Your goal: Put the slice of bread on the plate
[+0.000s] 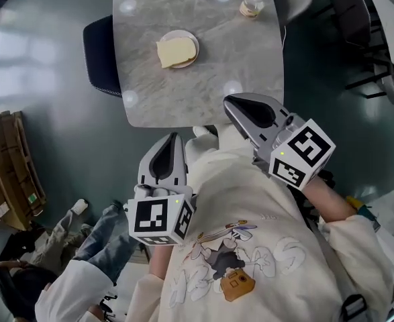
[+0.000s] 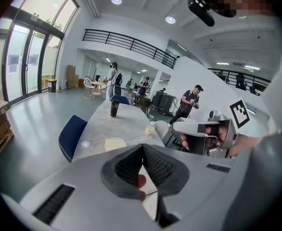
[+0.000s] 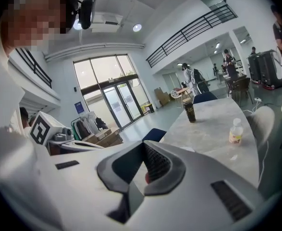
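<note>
A pale slice of bread [image 1: 173,51] lies on a small white plate [image 1: 191,39] near the middle of the grey marble table [image 1: 203,92]. In the left gripper view the bread and plate [image 2: 115,143] show far ahead, just above the jaws. Both grippers are held back from the table, close to the person's chest. My left gripper [image 1: 174,135] [image 2: 142,146] is shut with nothing in it, below the table's near edge. My right gripper [image 1: 227,100] [image 3: 143,144] is also shut and empty, its tip over the table's near edge.
A small bottle [image 1: 252,5] [image 3: 235,131] stands at the table's far right, and a dark cup [image 2: 114,108] [image 3: 190,112] farther along. A blue chair [image 1: 101,56] [image 2: 71,136] stands at the table's left side. People stand in the hall beyond.
</note>
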Available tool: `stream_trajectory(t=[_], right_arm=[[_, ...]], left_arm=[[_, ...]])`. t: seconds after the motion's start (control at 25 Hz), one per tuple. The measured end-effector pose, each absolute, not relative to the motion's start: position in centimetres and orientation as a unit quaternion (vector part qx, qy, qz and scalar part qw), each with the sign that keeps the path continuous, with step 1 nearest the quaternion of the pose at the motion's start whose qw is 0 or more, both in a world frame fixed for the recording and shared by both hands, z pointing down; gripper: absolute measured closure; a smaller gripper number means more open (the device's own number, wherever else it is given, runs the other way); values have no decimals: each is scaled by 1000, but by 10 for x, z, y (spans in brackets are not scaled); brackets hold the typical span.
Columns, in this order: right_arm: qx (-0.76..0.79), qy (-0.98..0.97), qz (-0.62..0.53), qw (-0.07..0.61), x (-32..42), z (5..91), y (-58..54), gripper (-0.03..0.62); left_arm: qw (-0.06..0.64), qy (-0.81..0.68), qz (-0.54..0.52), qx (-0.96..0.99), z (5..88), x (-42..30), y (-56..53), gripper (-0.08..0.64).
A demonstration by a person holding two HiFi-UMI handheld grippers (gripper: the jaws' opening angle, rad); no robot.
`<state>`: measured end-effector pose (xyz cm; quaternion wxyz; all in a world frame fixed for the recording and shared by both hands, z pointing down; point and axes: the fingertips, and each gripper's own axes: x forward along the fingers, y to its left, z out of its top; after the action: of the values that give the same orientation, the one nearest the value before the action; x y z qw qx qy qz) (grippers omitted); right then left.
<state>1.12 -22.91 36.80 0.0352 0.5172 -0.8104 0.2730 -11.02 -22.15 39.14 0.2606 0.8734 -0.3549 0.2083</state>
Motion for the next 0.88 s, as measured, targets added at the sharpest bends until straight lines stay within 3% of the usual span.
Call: stream_trajectory(t=[0.4,0.88], right_arm=[[503,-834,224,29,-43,350,-193,586],[506,-832,224,27,-35,352,-192,586]], left_arm=[[286,-359,191,868,393,-105,-202,549],[272,-339,195,879,392,-84,-205,549]])
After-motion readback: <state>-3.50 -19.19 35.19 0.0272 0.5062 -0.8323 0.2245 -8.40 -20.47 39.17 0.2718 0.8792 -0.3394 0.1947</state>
